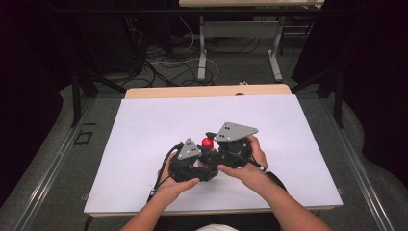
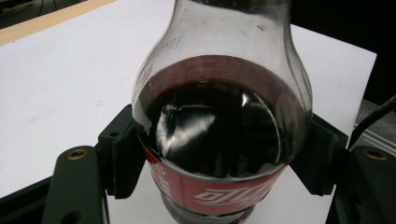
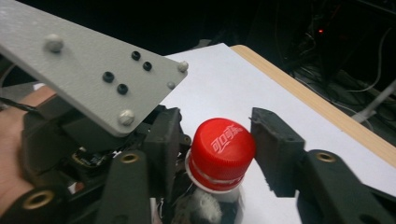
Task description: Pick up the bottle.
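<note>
Toward the near edge of the bench [image 1: 144, 125], the left gripper [image 2: 219, 154] clamps the cola bottle [image 2: 219, 140] upright, while the right gripper's [image 3: 210, 149] fingers [image 3: 275, 149] close around the red cap [image 3: 220, 144], which should be squared before twisting.

White Chinese Coca-Cola script on red cap [image 3: 220, 150]

High view: set above, faced forward and down on the tabletop [image 1: 144, 125].
Left view: close on the bottle [image 2: 219, 135].
Right view: close on its cap [image 3: 219, 151].
Shared: bottle, tabletop.
</note>
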A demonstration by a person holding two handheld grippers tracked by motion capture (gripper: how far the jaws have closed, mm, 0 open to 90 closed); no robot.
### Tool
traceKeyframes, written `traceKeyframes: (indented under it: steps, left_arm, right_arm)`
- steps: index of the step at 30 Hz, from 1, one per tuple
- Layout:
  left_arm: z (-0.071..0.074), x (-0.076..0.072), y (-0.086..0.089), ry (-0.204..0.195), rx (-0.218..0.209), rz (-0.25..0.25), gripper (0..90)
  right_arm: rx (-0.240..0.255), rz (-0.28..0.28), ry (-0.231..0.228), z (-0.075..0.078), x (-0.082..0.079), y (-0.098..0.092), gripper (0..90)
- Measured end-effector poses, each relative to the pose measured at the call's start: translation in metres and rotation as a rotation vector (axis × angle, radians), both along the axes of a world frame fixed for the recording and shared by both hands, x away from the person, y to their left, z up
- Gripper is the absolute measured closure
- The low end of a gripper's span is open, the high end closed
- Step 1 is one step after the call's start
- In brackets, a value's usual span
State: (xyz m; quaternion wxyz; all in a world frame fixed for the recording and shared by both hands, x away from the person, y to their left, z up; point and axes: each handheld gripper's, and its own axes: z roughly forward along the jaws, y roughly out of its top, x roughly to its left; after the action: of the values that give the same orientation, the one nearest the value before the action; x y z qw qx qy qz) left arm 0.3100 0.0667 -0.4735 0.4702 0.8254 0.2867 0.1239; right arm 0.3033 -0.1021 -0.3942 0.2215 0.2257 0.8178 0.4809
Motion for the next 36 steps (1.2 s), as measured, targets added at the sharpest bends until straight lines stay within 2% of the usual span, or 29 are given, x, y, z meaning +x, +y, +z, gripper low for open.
traceKeyframes:
  steps: [3, 6, 9, 10, 11, 12, 13, 14, 16, 19, 22, 23, 24, 25, 26, 27, 28, 30, 32, 36]
  left_arm:
    - [-0.001, 0.0, 0.0, 0.003, 0.0, -0.003, 29.7]
    - [-0.001, 0.0, 0.0, 0.007, 0.008, -0.008, 29.7]
    - [0.0, 0.0, 0.001, 0.021, 0.014, -0.034, 29.7]
    - [-0.001, 0.0, 0.0, 0.013, 0.005, -0.028, 29.7]
    - [0.0, 0.0, 0.0, 0.008, 0.011, -0.038, 29.7]
    - [0.0, -0.001, 0.0, 0.011, 0.013, -0.048, 29.7]
    - [0.0, -0.001, -0.001, 0.017, 0.018, -0.057, 29.7]
    - [-0.001, -0.002, -0.002, 0.007, 0.008, -0.056, 29.7]
    - [-0.001, -0.003, -0.003, 0.016, 0.011, -0.073, 29.7]
    - [-0.002, -0.003, -0.004, 0.013, 0.004, -0.074, 29.7]
    - [-0.001, -0.002, -0.002, 0.011, 0.011, -0.063, 29.7]
    - [0.0, -0.002, -0.001, 0.013, 0.013, -0.058, 29.7]
    - [0.0, -0.001, -0.001, 0.006, 0.002, -0.044, 29.7]
    - [0.001, -0.001, 0.001, 0.011, 0.007, -0.041, 29.7]
    - [0.001, 0.0, 0.001, 0.002, 0.004, -0.028, 29.7]
    - [0.002, 0.0, 0.003, 0.003, 0.008, -0.027, 29.7]
    - [0.002, 0.0, 0.003, 0.0, -0.001, -0.015, 29.7]
    - [0.003, 0.001, 0.004, 0.01, 0.003, -0.011, 29.7]
    - [0.002, 0.001, 0.004, 0.006, 0.002, -0.001, 29.7]
    - [0.001, 0.0, 0.003, -0.001, 0.01, 0.002, 29.7]
  right_arm:
    - [-0.005, -0.013, -0.006, -0.001, 0.001, 0.001, 59.6]
    - [-0.01, 0.018, 0.01, -0.001, 0.004, -0.001, 60.1]
    - [0.005, 0.107, 0.032, 0.0, 0.013, -0.008, 60.2]
    - [0.017, 0.191, 0.062, 0.001, 0.021, -0.013, 60.3]
    - [0.017, 0.191, 0.062, 0.001, 0.021, -0.013, 60.3]
    - [0.019, 0.27, 0.085, 0.002, 0.029, -0.019, 60.2]
    - [0.019, 0.27, 0.085, 0.002, 0.029, -0.019, 60.2]
    - [0.018, 0.309, 0.099, 0.003, 0.032, -0.021, 60.2]
    - [0.024, 0.362, 0.104, 0.002, 0.035, -0.025, 60.1]
    - [0.04, 0.395, 0.12, 0.001, 0.038, -0.029, 59.9]
    - [0.062, 0.353, 0.141, 0.0, 0.037, -0.03, 56.3]
    - [0.079, 0.298, 0.133, 0.0, 0.034, -0.027, 52.0]
    - [0.079, 0.298, 0.133, 0.0, 0.034, -0.027, 50.2]
    - [0.078, 0.266, 0.137, 0.001, 0.032, -0.026, 48.9]
    - [0.08, 0.233, 0.127, 0.001, 0.029, -0.025, 48.3]
    - [0.069, 0.161, 0.093, 0.002, 0.021, -0.023, 47.7]
    - [0.069, 0.161, 0.093, 0.002, 0.021, -0.023, 47.7]
    - [0.058, 0.097, 0.062, 0.001, 0.014, -0.02, 47.7]
    - [0.047, 0.057, 0.04, -0.002, 0.007, -0.016, 48.0]
    - [0.058, 0.006, 0.008, -0.005, -0.003, -0.01, 51.9]
